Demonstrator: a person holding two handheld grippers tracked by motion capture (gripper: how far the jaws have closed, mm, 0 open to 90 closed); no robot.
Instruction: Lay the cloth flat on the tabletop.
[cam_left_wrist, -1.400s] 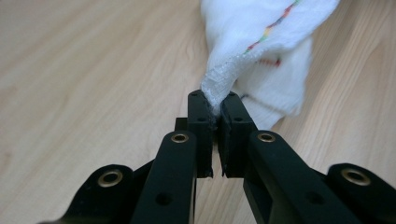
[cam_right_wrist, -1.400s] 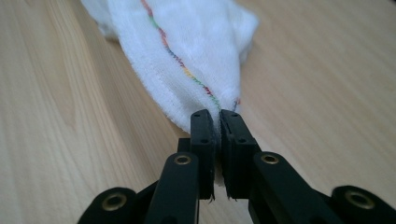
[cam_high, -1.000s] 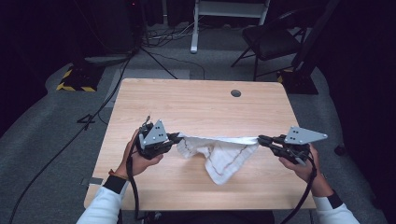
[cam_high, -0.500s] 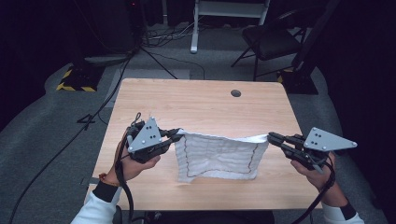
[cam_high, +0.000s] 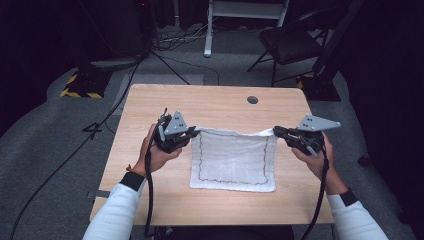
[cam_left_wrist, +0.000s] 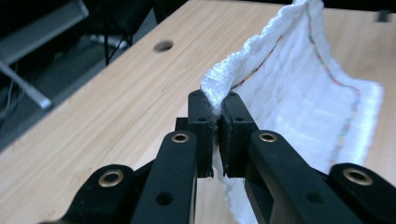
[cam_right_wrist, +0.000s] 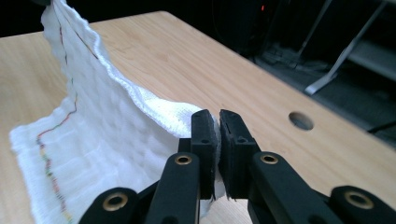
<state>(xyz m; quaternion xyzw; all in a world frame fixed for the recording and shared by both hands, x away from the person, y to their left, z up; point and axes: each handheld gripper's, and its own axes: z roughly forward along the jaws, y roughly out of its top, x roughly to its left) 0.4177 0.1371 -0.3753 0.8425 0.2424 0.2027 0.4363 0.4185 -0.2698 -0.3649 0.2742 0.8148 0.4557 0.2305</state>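
high view: white cloth (cam_high: 232, 160) spread on table (cam_high: 150, 105), far edge lifted between left gripper (cam_high: 192, 134) and right gripper (cam_high: 276, 131) | left gripper view: jaws clamp cloth corner | right gripper view: jaws pinch opposite corner

Table brightly lit, surroundings dark; gripper views blurred up close.

Location: dark recording studio or lab. Indicators: bare wooden table (cam_high: 215, 100), floor cables (cam_high: 165, 55), hazard-striped base (cam_high: 80, 92) upper left, black chair (cam_high: 290, 42) upper right.
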